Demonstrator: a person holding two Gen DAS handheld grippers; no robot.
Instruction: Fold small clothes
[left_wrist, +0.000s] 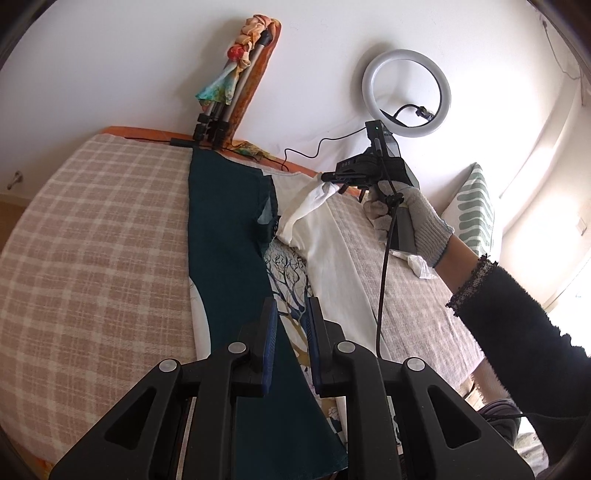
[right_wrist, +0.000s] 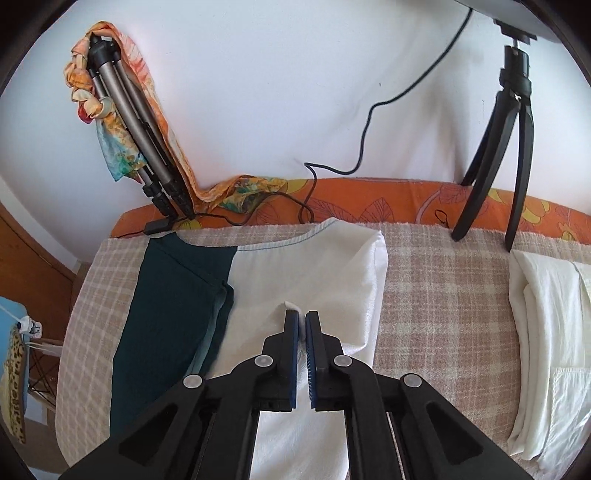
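A white shirt (right_wrist: 332, 266) lies on the checked bed cover (left_wrist: 92, 240), with a dark teal part (right_wrist: 166, 295) folded along its left side and a tree print (left_wrist: 288, 273) showing. My right gripper (right_wrist: 301, 315) is shut on a pinch of the white fabric. In the left wrist view it (left_wrist: 327, 178) holds the white sleeve (left_wrist: 314, 201) lifted off the bed, in a gloved hand (left_wrist: 417, 218). My left gripper (left_wrist: 291, 306) hovers over the teal edge (left_wrist: 225, 221) near the shirt's lower end. Its jaws stand slightly apart and grip nothing that I can see.
A folded tripod wrapped in a scarf (right_wrist: 136, 122) leans on the wall at the bed's far edge. A ring light (left_wrist: 406, 96) on a small black tripod (right_wrist: 509, 147) stands to the right. Folded white clothes (right_wrist: 543, 350) lie at right, with a patterned pillow (left_wrist: 474, 214) beyond.
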